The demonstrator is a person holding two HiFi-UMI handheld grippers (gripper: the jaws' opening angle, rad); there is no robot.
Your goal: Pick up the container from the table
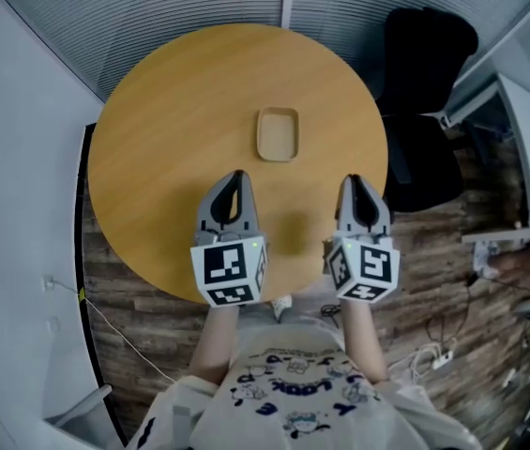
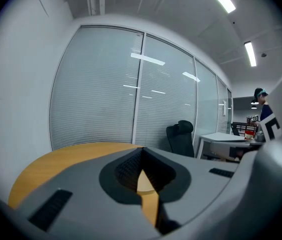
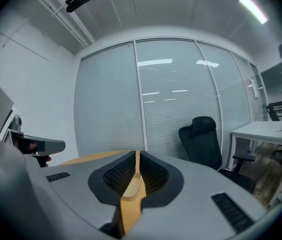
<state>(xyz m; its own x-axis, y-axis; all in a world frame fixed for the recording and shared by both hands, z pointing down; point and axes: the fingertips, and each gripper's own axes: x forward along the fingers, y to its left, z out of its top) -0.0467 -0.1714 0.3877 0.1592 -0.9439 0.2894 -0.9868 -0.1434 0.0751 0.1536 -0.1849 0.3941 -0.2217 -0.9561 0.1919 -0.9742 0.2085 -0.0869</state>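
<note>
A shallow tan container (image 1: 278,134) with rounded corners lies near the middle of the round wooden table (image 1: 171,111). Both grippers hover over the table's near edge, short of the container and apart from it. The left gripper (image 1: 236,176) is shut with nothing in it, and so is the right gripper (image 1: 351,182). In the left gripper view, the left gripper (image 2: 141,151) shows its jaws meeting at the tips, with a sliver of the container (image 2: 144,183) in the gap behind them. Behind the right gripper (image 3: 137,154) the container (image 3: 132,186) shows the same way.
A black office chair (image 1: 424,111) stands just past the table's right edge. A white desk (image 1: 527,139) is further right, with cables on the wood floor (image 1: 443,354). Glass walls with blinds (image 3: 180,104) close off the far side. A person (image 2: 261,103) stands far off.
</note>
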